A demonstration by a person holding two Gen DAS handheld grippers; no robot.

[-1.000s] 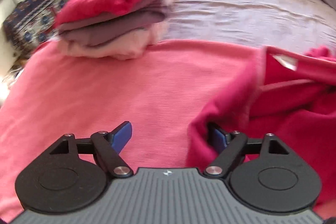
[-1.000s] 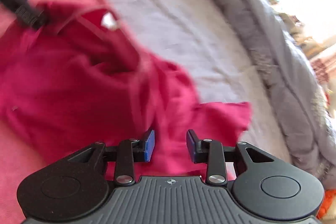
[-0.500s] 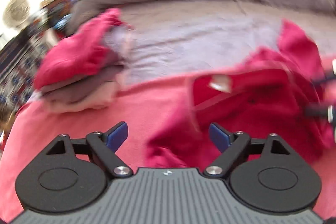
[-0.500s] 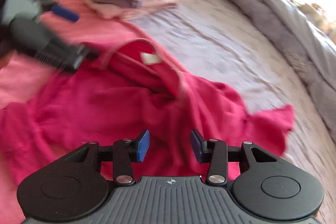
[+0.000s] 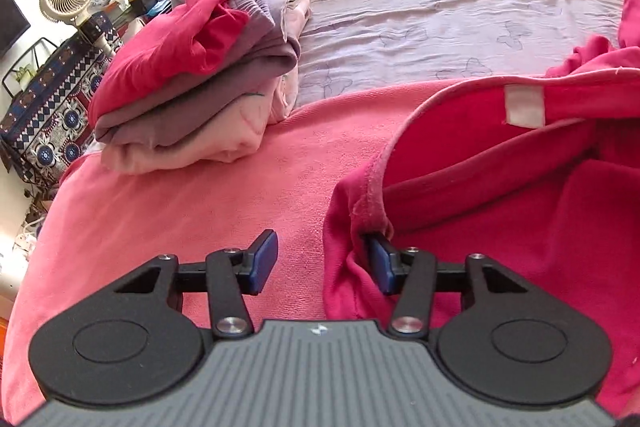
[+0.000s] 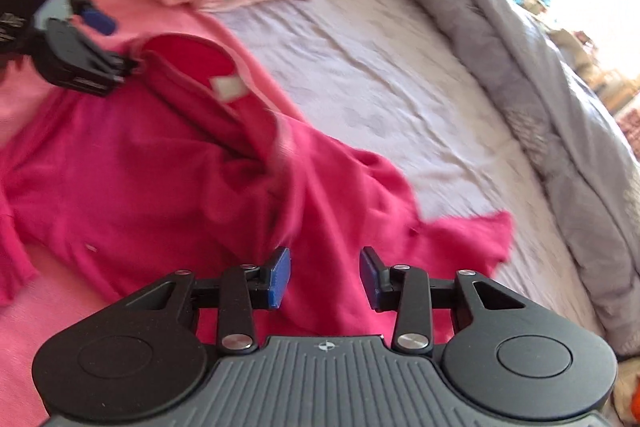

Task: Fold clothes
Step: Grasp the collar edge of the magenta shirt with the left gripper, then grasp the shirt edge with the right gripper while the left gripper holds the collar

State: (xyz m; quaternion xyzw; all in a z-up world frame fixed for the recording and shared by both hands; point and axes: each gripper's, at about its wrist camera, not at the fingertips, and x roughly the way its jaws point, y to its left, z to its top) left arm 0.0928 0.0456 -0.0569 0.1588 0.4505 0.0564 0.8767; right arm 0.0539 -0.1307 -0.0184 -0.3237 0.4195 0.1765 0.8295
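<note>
Crumpled magenta fleece top lies spread on the coral-pink blanket | left claw gapes wide at its collar, right claw parted over its sleeve | risk: a thin pinch slips, cloth bunches.

The pink blanket lies bare and flat between the folded pile and the crumpled red garment. Behind them the lilac sheet is free up to the bunched grey duvet.
</note>
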